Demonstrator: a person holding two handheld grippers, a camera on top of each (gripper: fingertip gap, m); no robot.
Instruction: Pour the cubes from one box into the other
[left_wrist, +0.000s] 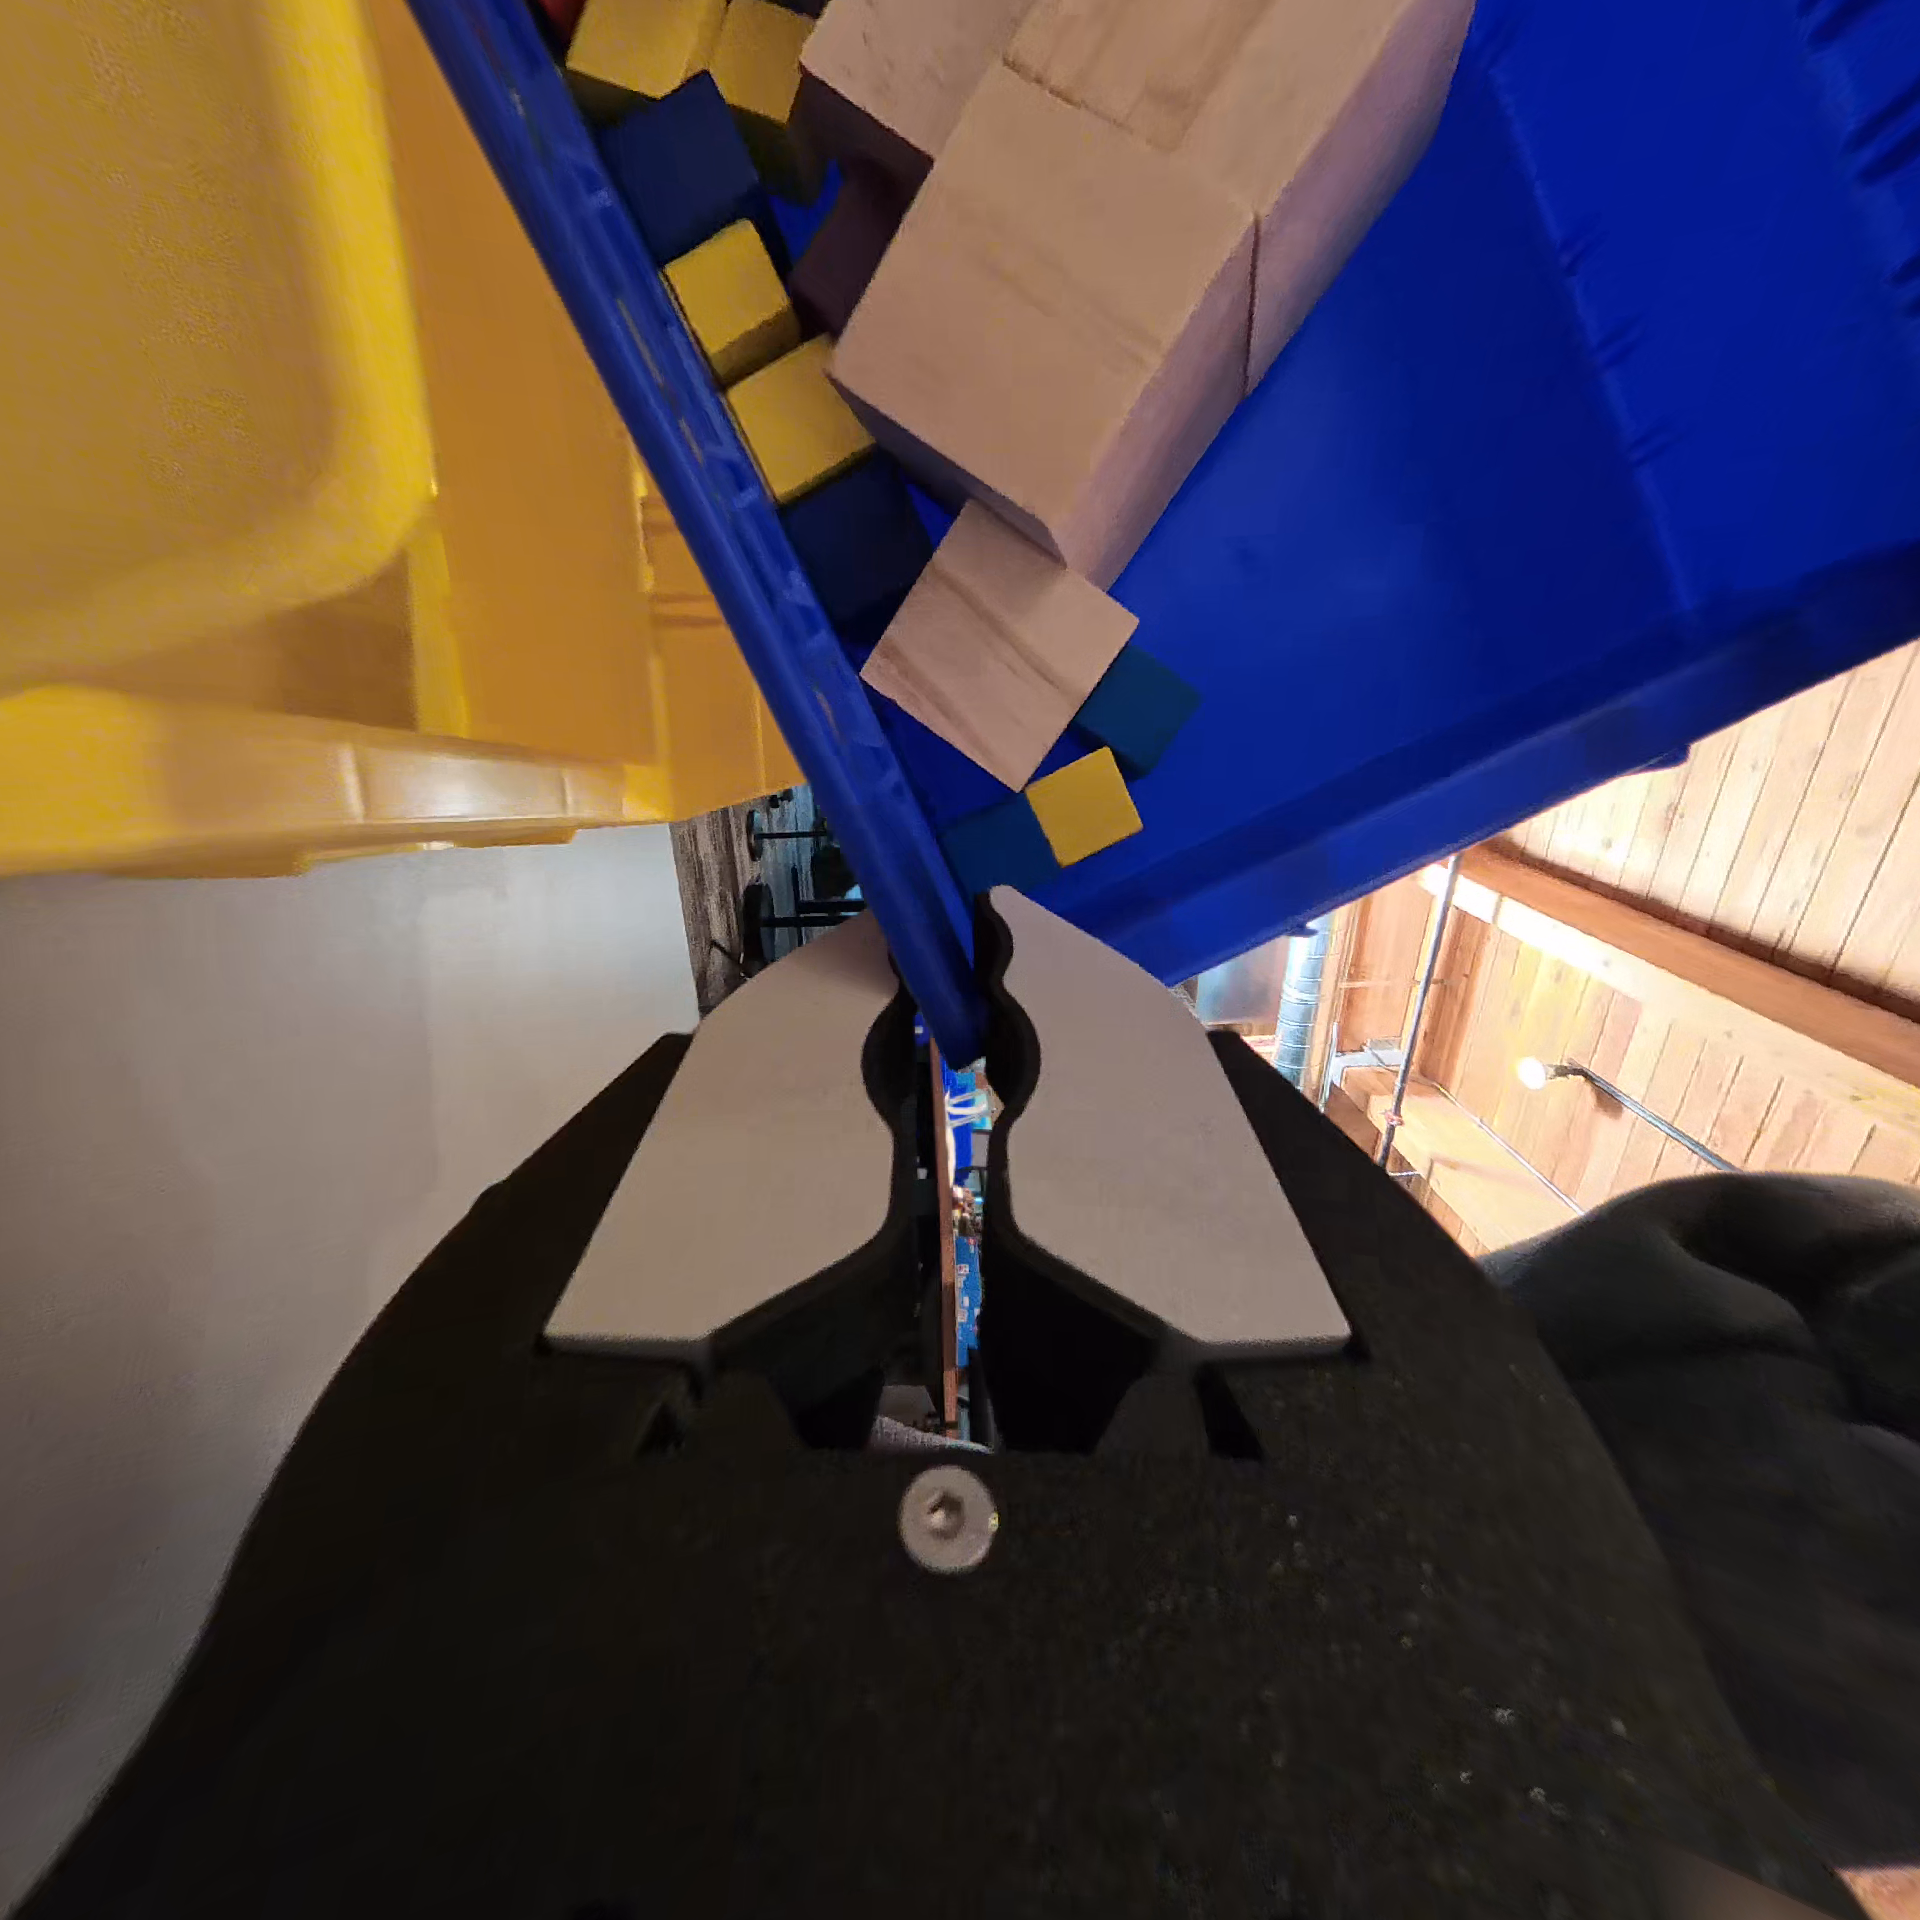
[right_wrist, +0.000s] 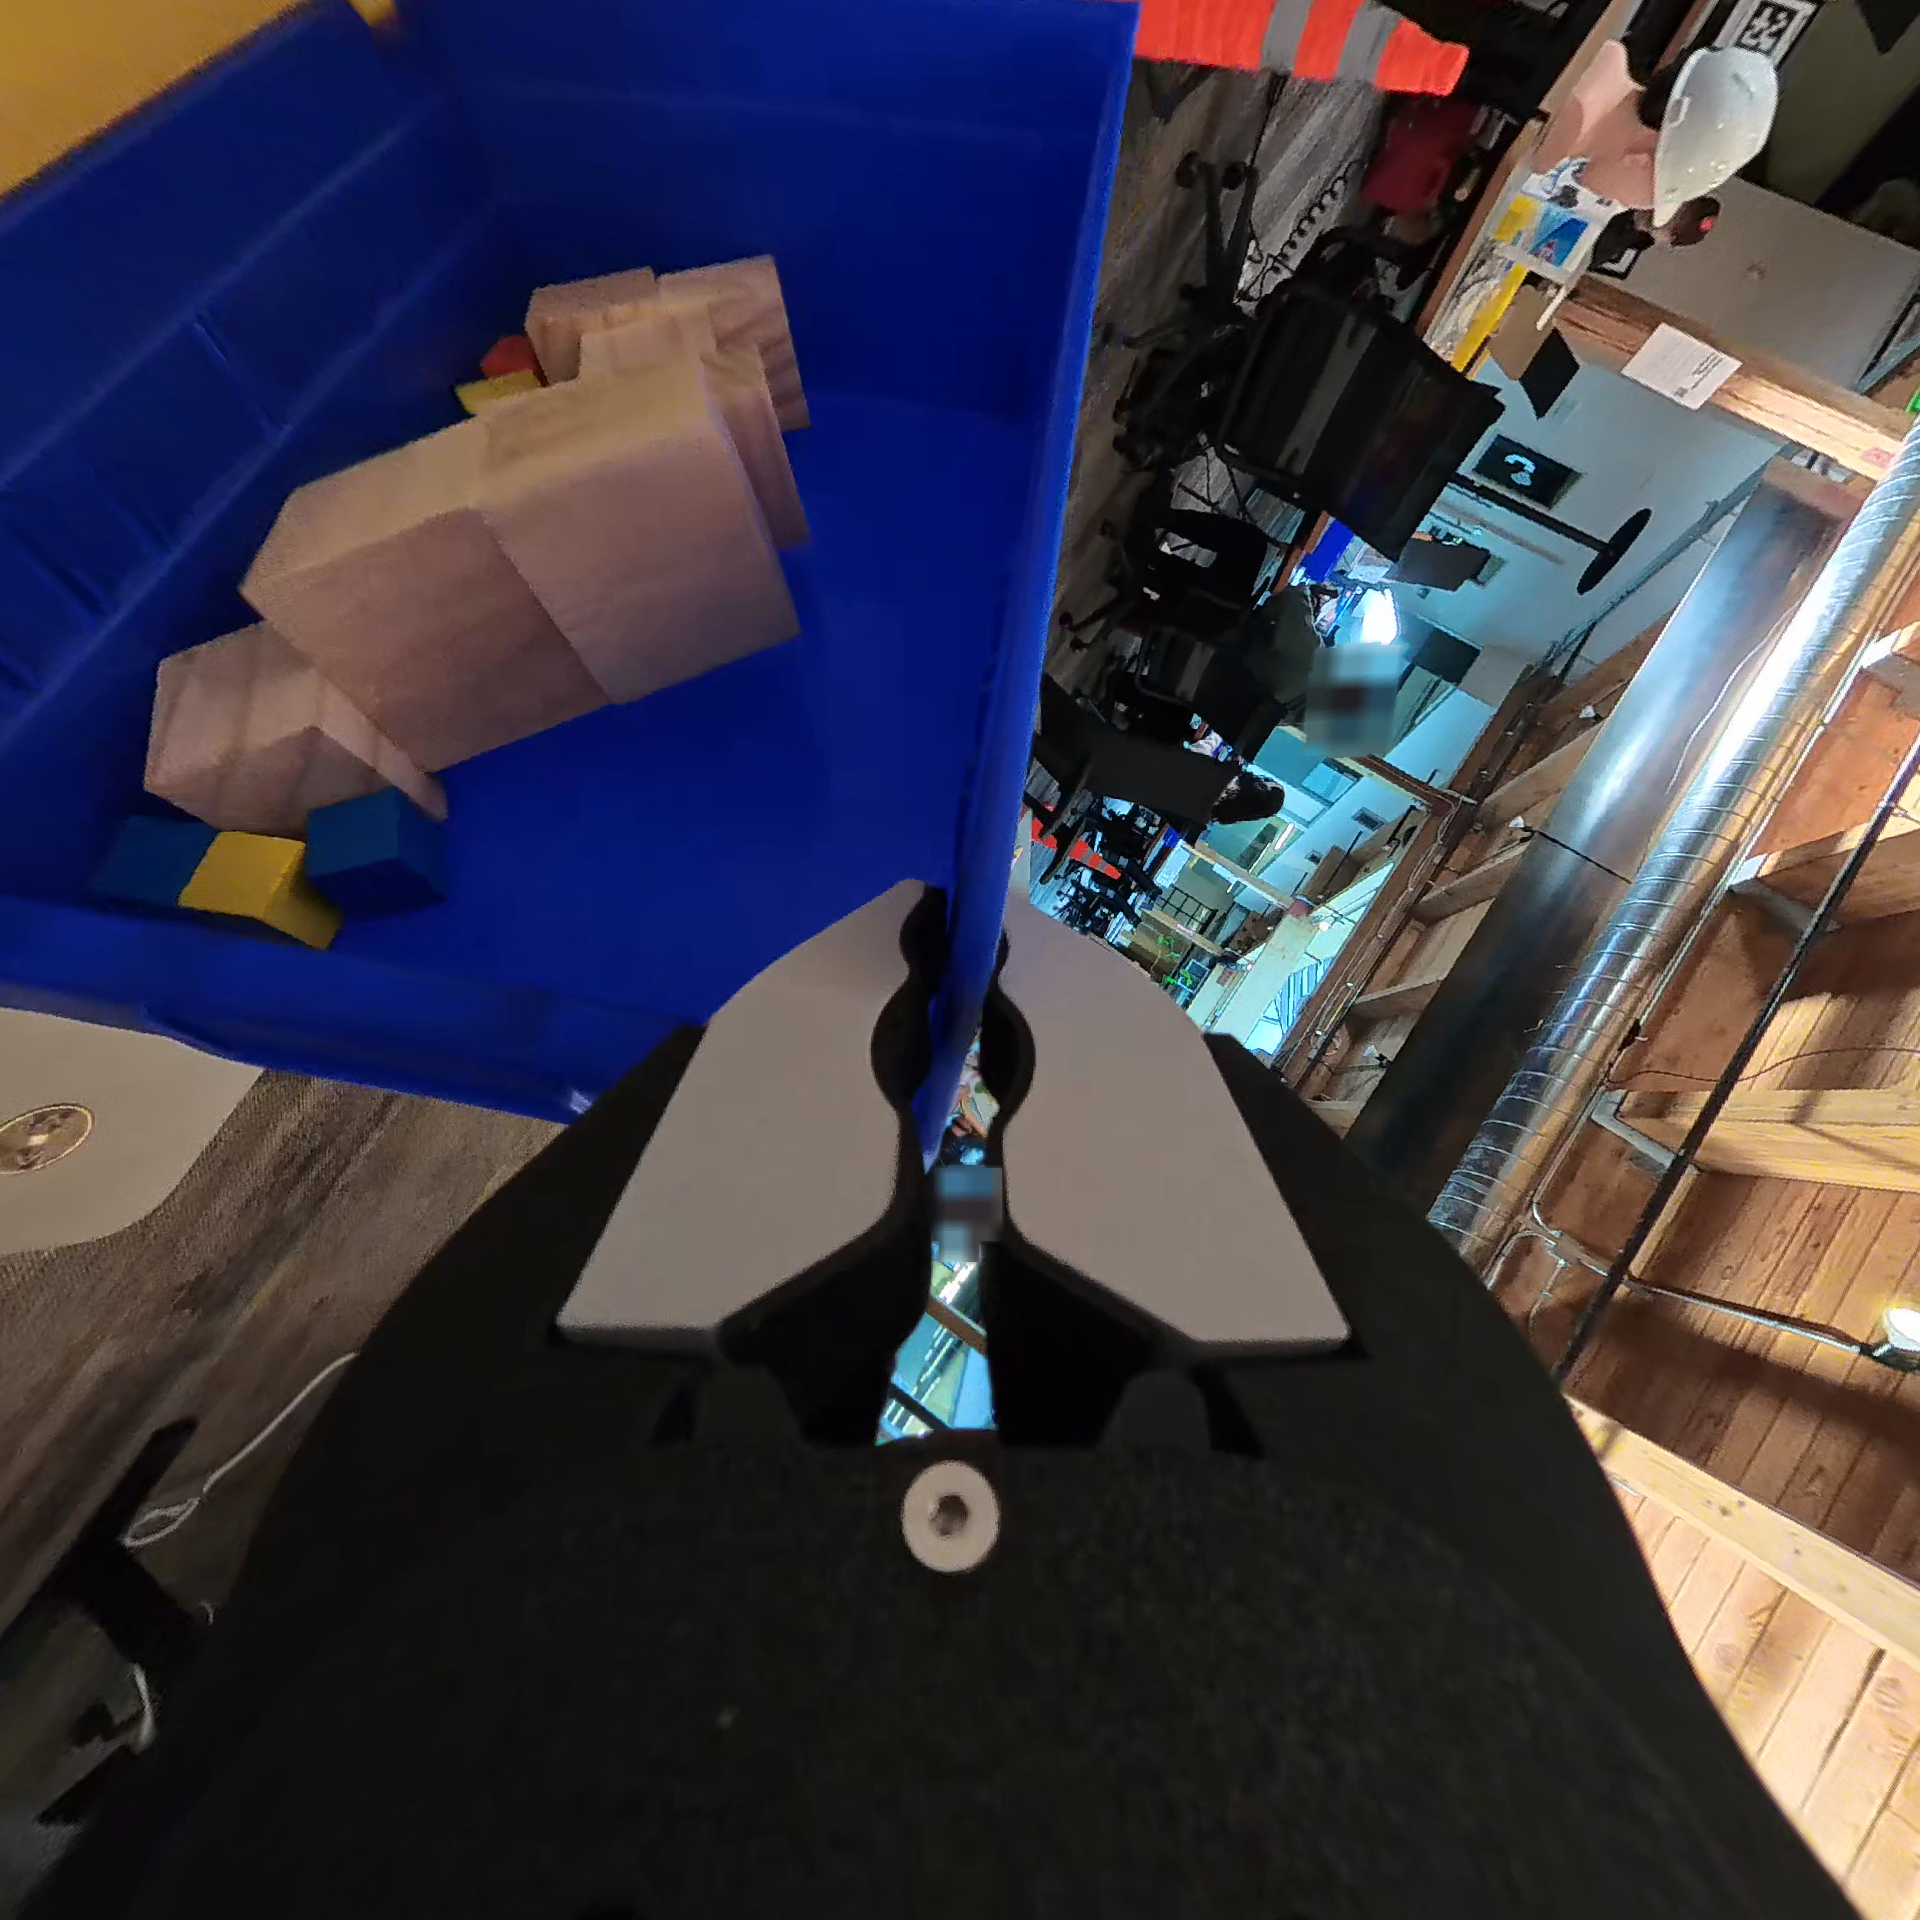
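A blue plastic box (left_wrist: 1507, 540) is lifted and tilted steeply, with its rim against a yellow box (left_wrist: 260, 416) at the left. My left gripper (left_wrist: 951, 977) is shut on the blue box's rim. My right gripper (right_wrist: 961, 956) is shut on the blue box's (right_wrist: 810, 208) side wall. Inside lie large pale wooden blocks (left_wrist: 1049, 343) and small yellow cubes (left_wrist: 1081, 808) and blue cubes (left_wrist: 1138, 707), heaped against the lower wall. In the right wrist view the pale blocks (right_wrist: 499, 582), a yellow cube (right_wrist: 249, 883) and a blue cube (right_wrist: 374, 847) sit low in the box.
A white table top (left_wrist: 312, 1091) lies under the yellow box. A grey floor (right_wrist: 208, 1247), office chairs (right_wrist: 1226, 582), a silver duct (right_wrist: 1662, 883) and wooden ceiling boards (left_wrist: 1714, 852) show behind. A dark sleeve (left_wrist: 1766, 1455) is at the right.
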